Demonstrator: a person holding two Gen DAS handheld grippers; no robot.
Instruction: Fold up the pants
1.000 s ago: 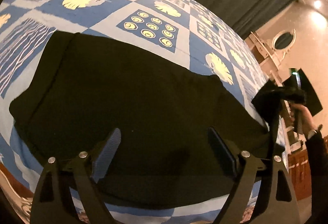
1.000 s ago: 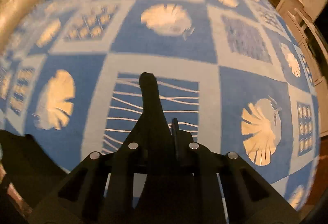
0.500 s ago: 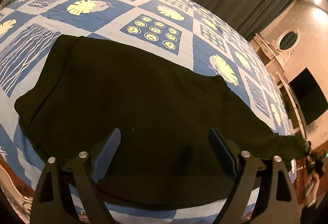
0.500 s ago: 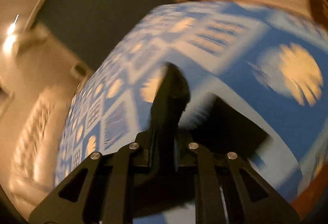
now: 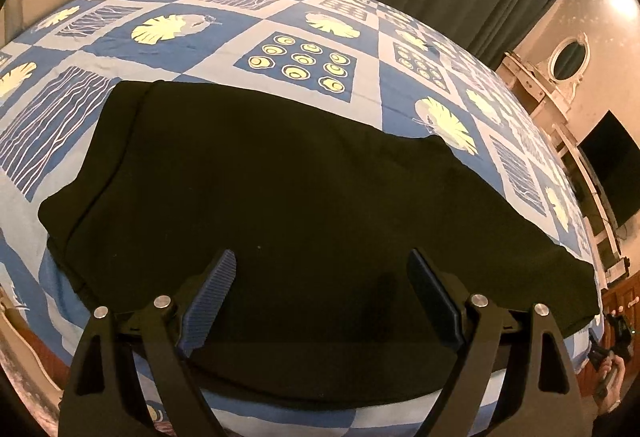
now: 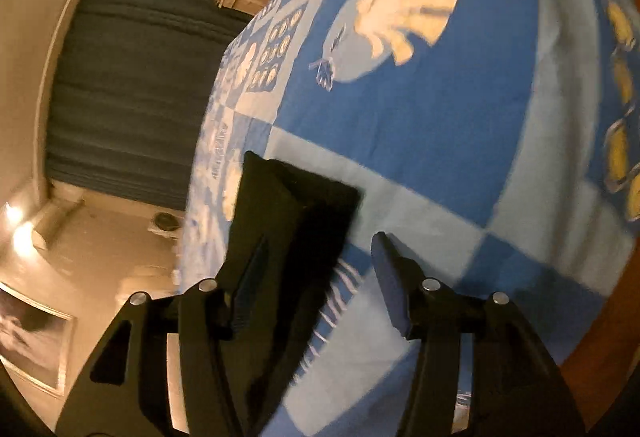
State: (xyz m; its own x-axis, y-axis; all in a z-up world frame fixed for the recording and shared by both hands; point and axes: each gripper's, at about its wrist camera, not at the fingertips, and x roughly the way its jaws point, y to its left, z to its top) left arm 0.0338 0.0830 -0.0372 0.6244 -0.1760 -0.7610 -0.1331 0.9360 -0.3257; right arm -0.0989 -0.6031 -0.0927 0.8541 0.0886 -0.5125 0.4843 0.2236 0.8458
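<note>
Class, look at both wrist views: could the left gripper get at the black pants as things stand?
Probably yes. The left gripper hangs open right over the black pants, which lie spread on the bedspread, with nothing between them.

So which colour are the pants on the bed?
Plain black pants, seen best in the left wrist view.

Left hand-held gripper (image 5: 320, 289) wide apart; right hand-held gripper (image 6: 320, 261) opening.
</note>
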